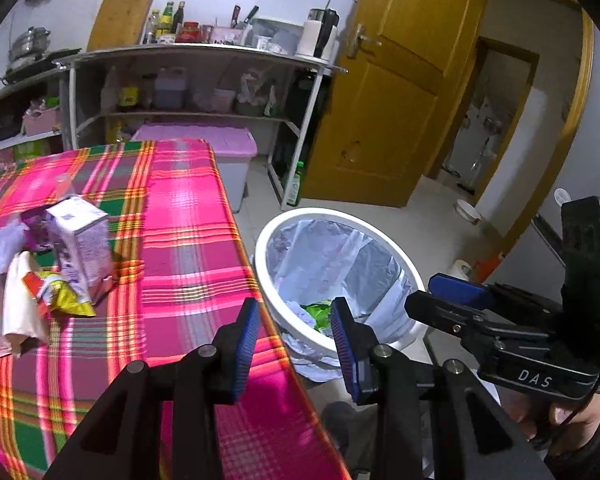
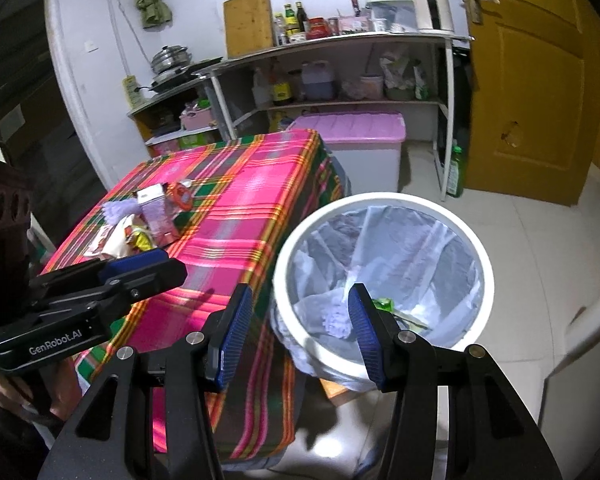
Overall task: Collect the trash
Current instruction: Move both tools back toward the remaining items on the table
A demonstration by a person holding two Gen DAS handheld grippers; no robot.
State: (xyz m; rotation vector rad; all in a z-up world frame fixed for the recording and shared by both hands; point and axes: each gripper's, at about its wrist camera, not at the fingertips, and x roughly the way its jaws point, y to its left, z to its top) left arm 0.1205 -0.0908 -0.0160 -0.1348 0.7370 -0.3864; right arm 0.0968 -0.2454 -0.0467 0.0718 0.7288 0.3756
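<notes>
I hold two grippers, and both stand with their blue pads apart and nothing between them: my left gripper (image 1: 296, 344) hangs over the near right edge of the table (image 1: 188, 216), and my right gripper (image 2: 300, 332) hangs over the near rim of the one white bin (image 2: 384, 276), which stands on the floor just right of the table. There is one pile of trash (image 1: 52, 264) on the left part of the plaid cloth, well apart from both grippers; in it I count one purple carton standing upright, one yellow and red wrapper, one white paper bag and one fluffy lilac wad, but the pile is cut off at the left edge in the left view and small and blurred in the right view, so there may be more. Inside the bin's clear liner I see one green wrapper (image 2: 382, 304) and one lilac wad (image 2: 336, 322), both partly hidden behind my right gripper's pad. The writing on the carton is too blurred to read. On the gripper bodies I can read "DAS" on the right one and "GenRobot.AI" on the left one. One pink-lidded box (image 2: 356, 128) sits at the far end.
</notes>
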